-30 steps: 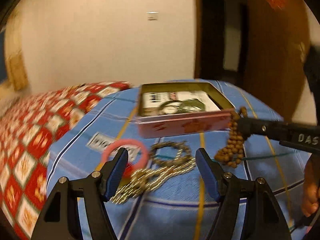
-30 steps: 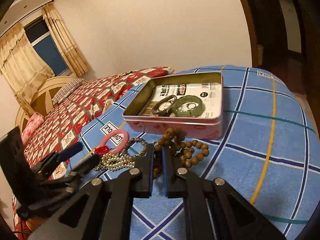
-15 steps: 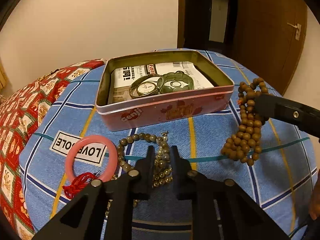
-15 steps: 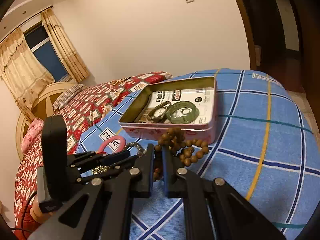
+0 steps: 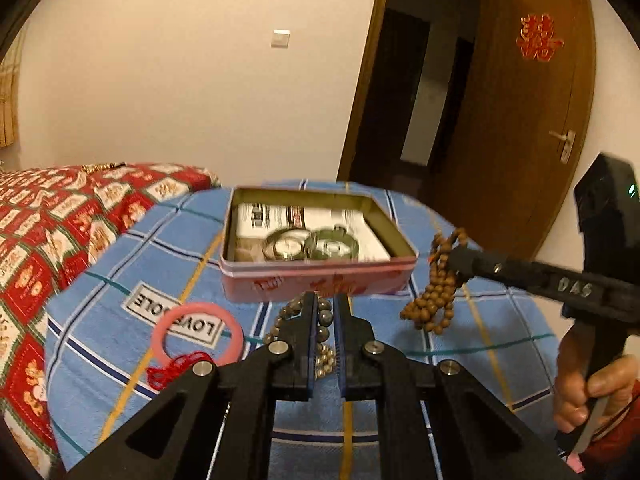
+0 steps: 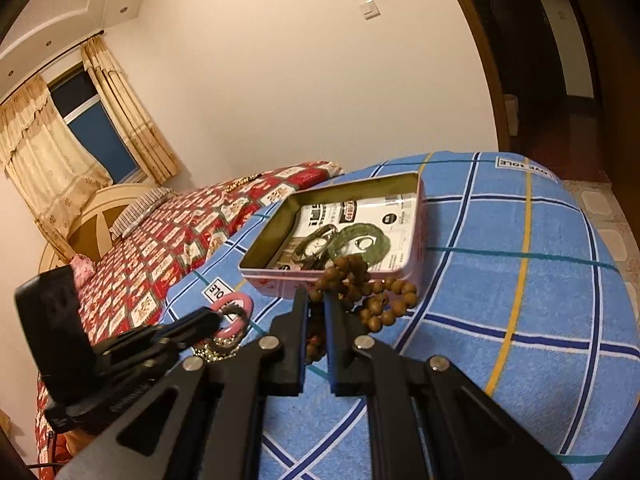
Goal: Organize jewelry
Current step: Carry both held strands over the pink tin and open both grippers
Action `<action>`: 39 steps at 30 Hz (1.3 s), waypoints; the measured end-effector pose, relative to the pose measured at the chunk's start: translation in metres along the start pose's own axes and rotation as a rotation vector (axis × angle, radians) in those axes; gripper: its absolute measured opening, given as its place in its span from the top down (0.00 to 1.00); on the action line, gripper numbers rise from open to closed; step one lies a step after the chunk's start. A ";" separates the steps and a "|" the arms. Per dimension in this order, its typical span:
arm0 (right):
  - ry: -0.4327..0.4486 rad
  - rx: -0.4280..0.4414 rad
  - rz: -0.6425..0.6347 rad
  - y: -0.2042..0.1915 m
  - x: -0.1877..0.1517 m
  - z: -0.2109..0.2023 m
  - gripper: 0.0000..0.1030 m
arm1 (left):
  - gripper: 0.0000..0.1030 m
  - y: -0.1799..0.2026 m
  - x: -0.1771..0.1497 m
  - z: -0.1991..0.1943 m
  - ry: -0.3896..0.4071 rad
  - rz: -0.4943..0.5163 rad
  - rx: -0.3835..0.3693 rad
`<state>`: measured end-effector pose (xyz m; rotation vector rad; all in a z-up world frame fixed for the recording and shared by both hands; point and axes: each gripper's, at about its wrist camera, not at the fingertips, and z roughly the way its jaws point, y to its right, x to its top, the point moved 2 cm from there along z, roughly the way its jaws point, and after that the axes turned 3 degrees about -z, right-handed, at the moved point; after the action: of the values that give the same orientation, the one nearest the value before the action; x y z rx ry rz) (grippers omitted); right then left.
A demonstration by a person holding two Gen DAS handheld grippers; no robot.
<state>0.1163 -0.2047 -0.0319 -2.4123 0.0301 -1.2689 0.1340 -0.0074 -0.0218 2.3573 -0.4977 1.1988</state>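
A pink open tin [image 5: 316,286] [image 6: 416,232] sits on the blue plaid cloth, holding a watch [image 5: 286,245] and a green bangle [image 5: 332,245] [image 6: 362,242]. My left gripper [image 5: 324,312] is shut on a dark bead bracelet [image 5: 325,318], with a gold bead chain [image 5: 326,360] between the fingers lower down. My right gripper [image 6: 316,304] is shut on a brown wooden bead necklace [image 6: 376,300], which hangs in the air right of the tin in the left wrist view [image 5: 436,292]. A pink bangle [image 5: 198,334] [image 6: 236,308] with a red tassel lies left of the left gripper.
The blue plaid cloth [image 5: 500,340] covers a rounded surface beside a red patterned bed [image 5: 44,232]. An open wooden door [image 5: 520,120] stands behind on the right. A curtained window [image 6: 88,132] is far left.
The left gripper has closed on the dark bead bracelet and lifted, tilting its view upward. The right gripper has raised the wooden bead necklace nearer the tin's rim.
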 end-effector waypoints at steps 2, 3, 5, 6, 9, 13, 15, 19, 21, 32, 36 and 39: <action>0.006 0.002 -0.001 0.000 0.002 0.000 0.90 | 0.93 0.001 0.007 -0.006 0.028 -0.003 -0.005; 0.009 0.003 -0.004 -0.001 0.004 -0.001 0.90 | 0.93 0.000 0.010 -0.009 0.039 -0.008 -0.013; 0.018 0.005 -0.014 -0.002 0.008 -0.002 0.90 | 0.93 0.002 0.019 -0.012 0.063 -0.010 -0.025; 0.025 0.005 -0.019 -0.003 0.011 -0.003 0.90 | 0.93 0.005 0.024 -0.013 0.076 -0.002 -0.027; 0.049 0.013 -0.026 -0.004 0.024 -0.005 0.90 | 0.93 0.009 0.037 -0.011 0.105 0.023 -0.028; 0.084 -0.007 -0.044 -0.002 0.044 0.000 0.90 | 0.93 0.009 0.061 0.003 0.142 0.034 -0.029; 0.093 -0.019 -0.049 0.000 0.054 0.008 0.90 | 0.93 0.008 0.071 0.015 0.157 0.036 -0.033; 0.101 -0.056 -0.060 0.008 0.073 0.032 0.90 | 0.93 0.001 0.087 0.045 0.169 0.038 -0.027; 0.094 -0.084 -0.070 0.013 0.079 0.048 0.90 | 0.93 -0.004 0.092 0.064 0.161 0.034 -0.012; -0.028 -0.118 -0.051 0.042 0.080 0.122 0.90 | 0.93 -0.032 0.088 0.150 0.035 -0.008 0.040; -0.053 -0.095 -0.009 0.054 0.076 0.127 0.83 | 0.68 -0.040 0.083 0.155 -0.018 -0.058 0.057; -0.065 -0.090 0.031 0.062 0.075 0.124 0.71 | 0.29 -0.042 0.082 0.141 0.032 -0.072 0.080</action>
<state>0.2695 -0.2341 -0.0579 -2.5180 0.1070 -1.1987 0.2941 -0.0577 -0.0375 2.3973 -0.3578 1.2422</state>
